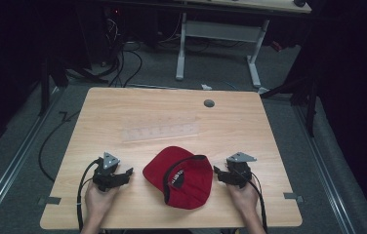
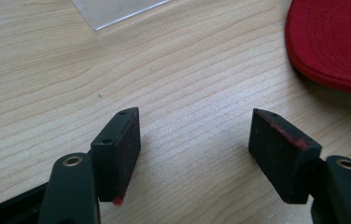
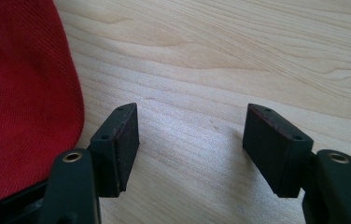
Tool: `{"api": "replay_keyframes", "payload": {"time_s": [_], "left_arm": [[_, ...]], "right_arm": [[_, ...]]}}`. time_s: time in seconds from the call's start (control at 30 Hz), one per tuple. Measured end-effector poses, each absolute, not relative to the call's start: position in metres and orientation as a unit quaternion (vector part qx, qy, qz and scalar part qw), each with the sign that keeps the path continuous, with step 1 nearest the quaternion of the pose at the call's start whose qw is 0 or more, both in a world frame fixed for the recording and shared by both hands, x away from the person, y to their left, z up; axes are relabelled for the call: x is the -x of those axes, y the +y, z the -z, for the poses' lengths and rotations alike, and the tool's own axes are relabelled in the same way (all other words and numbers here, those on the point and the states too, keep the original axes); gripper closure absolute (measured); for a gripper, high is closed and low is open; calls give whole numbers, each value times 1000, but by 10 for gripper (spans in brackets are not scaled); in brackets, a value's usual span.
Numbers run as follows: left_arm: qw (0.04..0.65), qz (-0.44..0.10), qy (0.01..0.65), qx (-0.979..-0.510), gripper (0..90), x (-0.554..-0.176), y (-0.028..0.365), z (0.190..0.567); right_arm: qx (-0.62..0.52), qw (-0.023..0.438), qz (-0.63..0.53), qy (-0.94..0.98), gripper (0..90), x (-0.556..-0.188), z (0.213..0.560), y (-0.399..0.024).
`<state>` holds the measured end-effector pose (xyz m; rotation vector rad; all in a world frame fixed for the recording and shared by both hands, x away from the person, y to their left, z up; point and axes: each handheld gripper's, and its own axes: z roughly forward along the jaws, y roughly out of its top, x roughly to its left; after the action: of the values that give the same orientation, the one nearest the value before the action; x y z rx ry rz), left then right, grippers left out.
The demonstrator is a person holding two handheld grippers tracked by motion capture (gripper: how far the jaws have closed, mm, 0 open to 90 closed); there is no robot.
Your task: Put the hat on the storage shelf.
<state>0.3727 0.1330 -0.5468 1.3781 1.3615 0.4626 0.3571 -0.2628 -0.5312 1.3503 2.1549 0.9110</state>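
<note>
High view: a red cap [image 1: 179, 176] lies upside down on the wooden surface [image 1: 235, 126], between the left hand-held gripper [image 1: 125, 174] and the right hand-held gripper [image 1: 217, 173], just beside each. A clear plastic strip [image 1: 160, 131] lies beyond it.

Left gripper view: jaws spread, bare wood between them; the cap's brim [image 2: 332, 42] lies ahead.

Right gripper view: jaws spread, nothing between them; the cap [image 3: 24, 88] lies alongside.

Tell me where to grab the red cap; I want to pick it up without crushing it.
Probably the red cap lies upside down, its hollow up. Its brim points toward the left gripper, whose open jaws could pinch that flat, stiff edge from the side. The right gripper, also open, could take the crown's rim from its side.
</note>
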Motion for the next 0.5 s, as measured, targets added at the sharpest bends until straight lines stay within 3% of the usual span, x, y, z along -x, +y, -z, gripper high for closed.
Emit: {"api": "replay_keyframes", "payload": {"time_s": [0.5], "left_arm": [[542, -193, 573, -583, 306, -372, 132, 547]], "right_arm": [[-489, 219, -329, 778, 364, -357, 531, -262]]}}
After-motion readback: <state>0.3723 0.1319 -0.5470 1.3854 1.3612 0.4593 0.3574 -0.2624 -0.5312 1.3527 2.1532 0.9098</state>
